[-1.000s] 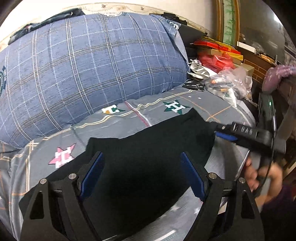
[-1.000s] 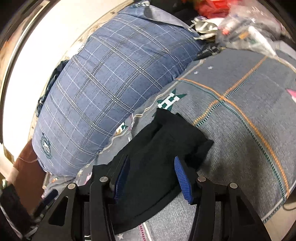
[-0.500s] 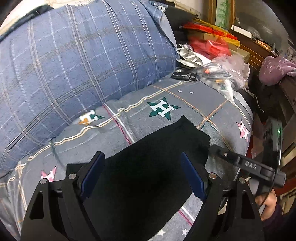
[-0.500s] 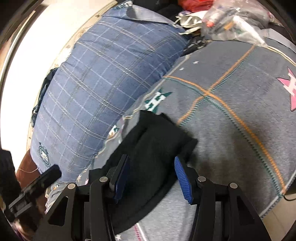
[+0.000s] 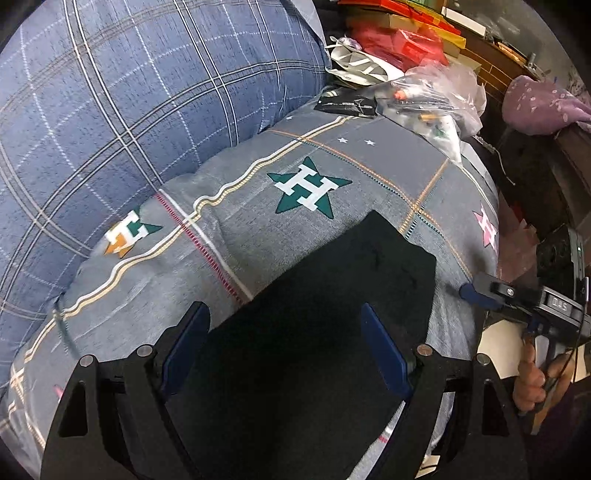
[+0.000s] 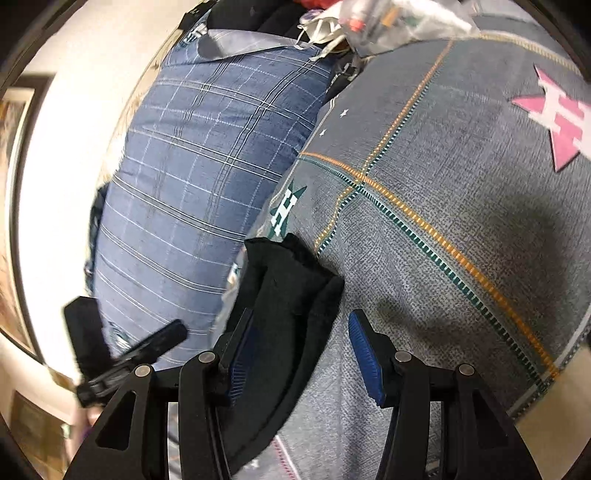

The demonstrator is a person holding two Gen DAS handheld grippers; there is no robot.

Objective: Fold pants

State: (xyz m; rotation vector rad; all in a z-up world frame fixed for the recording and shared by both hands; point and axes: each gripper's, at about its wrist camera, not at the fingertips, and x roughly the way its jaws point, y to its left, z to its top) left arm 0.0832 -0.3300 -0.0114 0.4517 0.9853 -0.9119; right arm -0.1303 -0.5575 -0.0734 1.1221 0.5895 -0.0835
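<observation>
Left wrist view: my left gripper [image 5: 286, 347], fingers spread, hovers over folded black pants [image 5: 332, 314] on the grey star-print bedspread [image 5: 258, 229]. My right gripper [image 6: 301, 350] is also spread. A clear plastic bag [image 5: 432, 99] holds small, indistinct items.

Near end of black pants [image 5: 317, 332] cut off by frame bottom; plastic bag [image 6: 399, 18] contents blurred, unreadable.

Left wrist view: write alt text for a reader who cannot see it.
Folded black pants lie on a grey star-patterned bedspread, framed by the open left gripper. A blue plaid pillow lies behind; the right gripper is at the right edge.
</observation>
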